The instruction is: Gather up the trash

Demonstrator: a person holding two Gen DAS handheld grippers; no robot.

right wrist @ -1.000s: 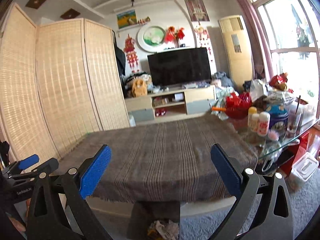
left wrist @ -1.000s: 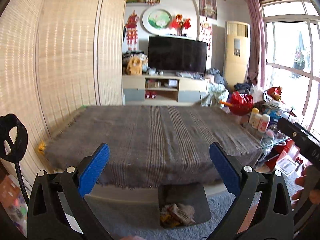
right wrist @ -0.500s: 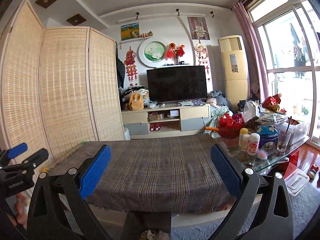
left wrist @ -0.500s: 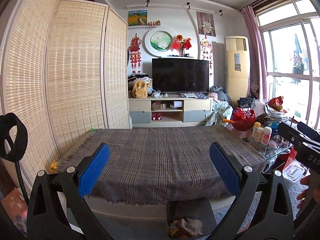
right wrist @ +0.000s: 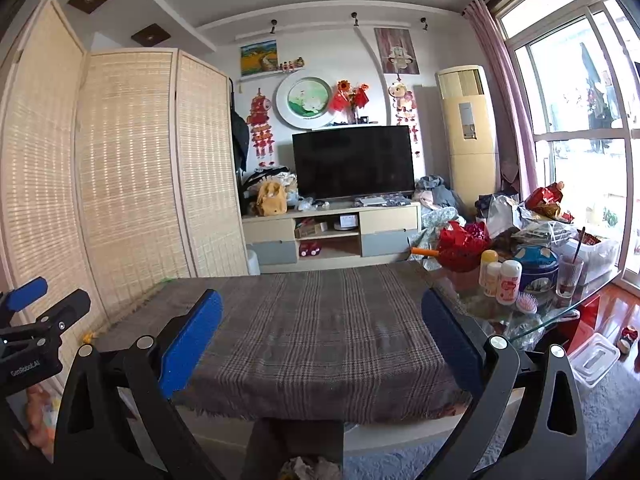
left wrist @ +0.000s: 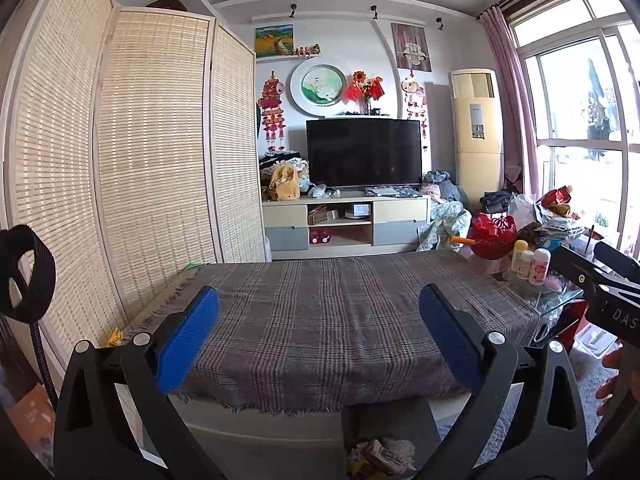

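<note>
A dark bin [left wrist: 404, 420] stands on the floor under the near edge of the table, with crumpled wrappers [left wrist: 380, 456] in it; the wrappers also show at the bottom of the right wrist view [right wrist: 308, 468]. The table wears a grey plaid cloth [left wrist: 332, 320] that shows bare. My left gripper [left wrist: 320, 344] is open and empty, held above the near table edge. My right gripper [right wrist: 320, 344] is open and empty too, at about the same height. Each gripper shows at the side of the other's view.
A bamboo folding screen [left wrist: 120, 180] stands along the left. A TV [left wrist: 364, 152] on a low cabinet is at the back. A cluttered glass side table [right wrist: 520, 292] with bottles, a red bag and a cup is on the right. A small yellow scrap [left wrist: 114, 336] lies by the screen.
Both grippers have risen and tilted up, so the table and bin sit lower in view and more wall and ceiling show. Both stay open and empty.
</note>
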